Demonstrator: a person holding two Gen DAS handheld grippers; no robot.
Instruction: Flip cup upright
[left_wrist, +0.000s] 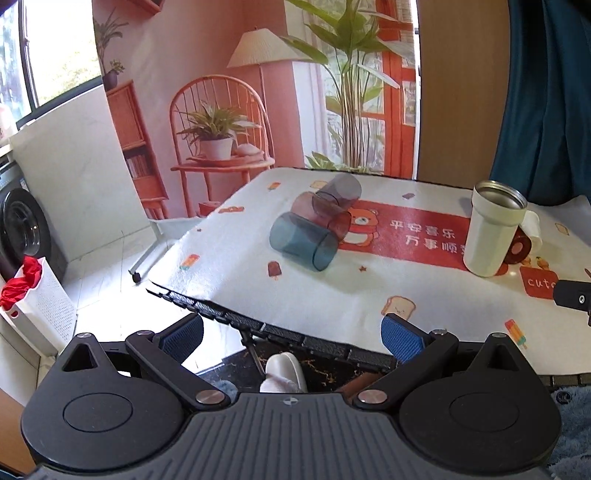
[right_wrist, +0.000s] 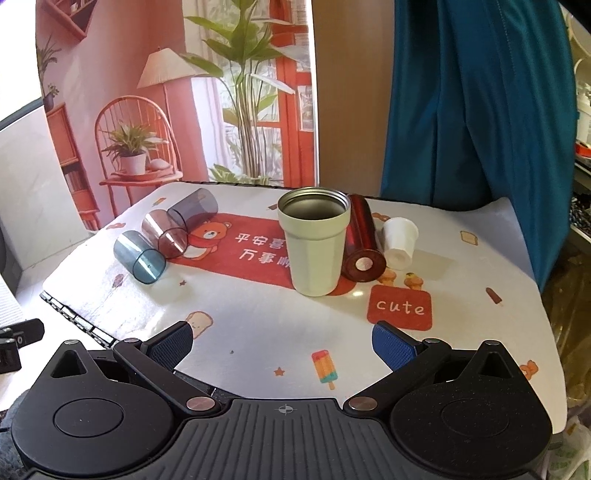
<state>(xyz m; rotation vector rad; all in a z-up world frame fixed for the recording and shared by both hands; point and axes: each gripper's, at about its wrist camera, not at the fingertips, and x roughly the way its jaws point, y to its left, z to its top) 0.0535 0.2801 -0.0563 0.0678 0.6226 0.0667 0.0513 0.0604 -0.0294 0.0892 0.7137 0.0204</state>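
Note:
Three see-through cups lie on their sides on the table: a blue cup (left_wrist: 303, 242) (right_wrist: 139, 256), a pink cup (left_wrist: 320, 213) (right_wrist: 165, 237) and a grey cup (left_wrist: 340, 190) (right_wrist: 192, 208). A cream metal-lined cup (left_wrist: 489, 230) (right_wrist: 314, 242) stands upright. A red cup (right_wrist: 361, 240) lies on its side beside it, and a small white cup (right_wrist: 399, 242) stands mouth down. My left gripper (left_wrist: 291, 336) is open at the table's near-left edge. My right gripper (right_wrist: 282, 345) is open over the near table, in front of the cream cup.
The table (right_wrist: 258, 325) has a white cloth with a red bear print. A teal curtain (right_wrist: 472, 110) hangs at the back right. A white basket with red cloth (left_wrist: 33, 295) stands on the floor at left. A washing machine (left_wrist: 18, 229) is further left.

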